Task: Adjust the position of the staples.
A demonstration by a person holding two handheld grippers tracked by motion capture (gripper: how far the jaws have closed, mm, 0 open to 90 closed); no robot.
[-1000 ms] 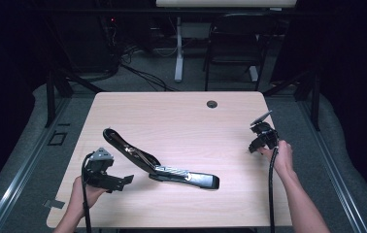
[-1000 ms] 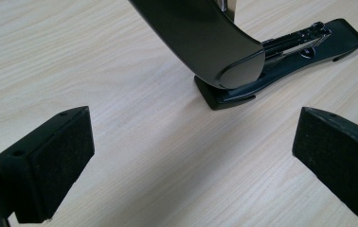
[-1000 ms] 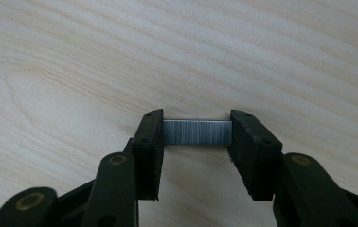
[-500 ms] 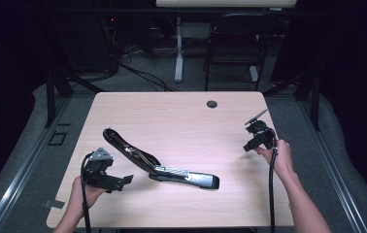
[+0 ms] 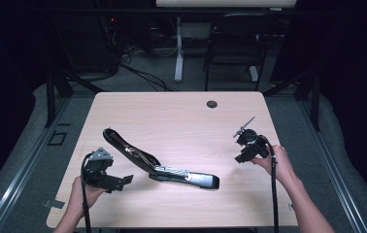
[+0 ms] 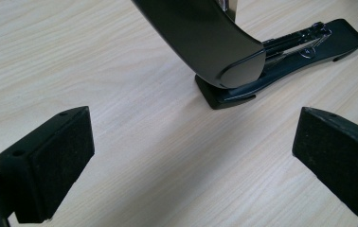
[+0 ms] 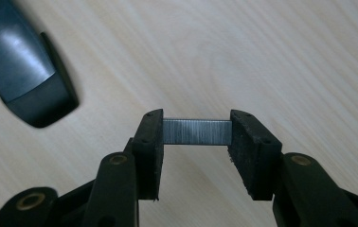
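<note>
The right gripper [image 7: 195, 131] is holding a short silver strip of staples [image 7: 196, 131] between its two black pads. The strip is lying crosswise, with one end pressed against each pad, so the jaws are standing only partly closed around it. In the high view this right gripper [image 5: 242, 145] is hanging above the right part of the wooden table [image 5: 181, 111], with the person's right hand [image 5: 276, 162] behind it.

The black stapler [image 5: 159, 165] is lying on the table, near the front edge and a little left of the middle. It is standing open: its top arm is rising to the left, while its base is lying flat and pointing to the right. In the right gripper view, one rounded end of the stapler [image 7: 25, 71] is showing at the upper left, well apart from the staples.

The left gripper [image 6: 191, 161] is resting just beside the raised arm of the stapler [image 6: 205, 42]. Its jaws are standing wide apart with only bare table between them. In the high view the left gripper [image 5: 118, 180] is sitting at the front left, in the left hand [image 5: 87, 194].
</note>
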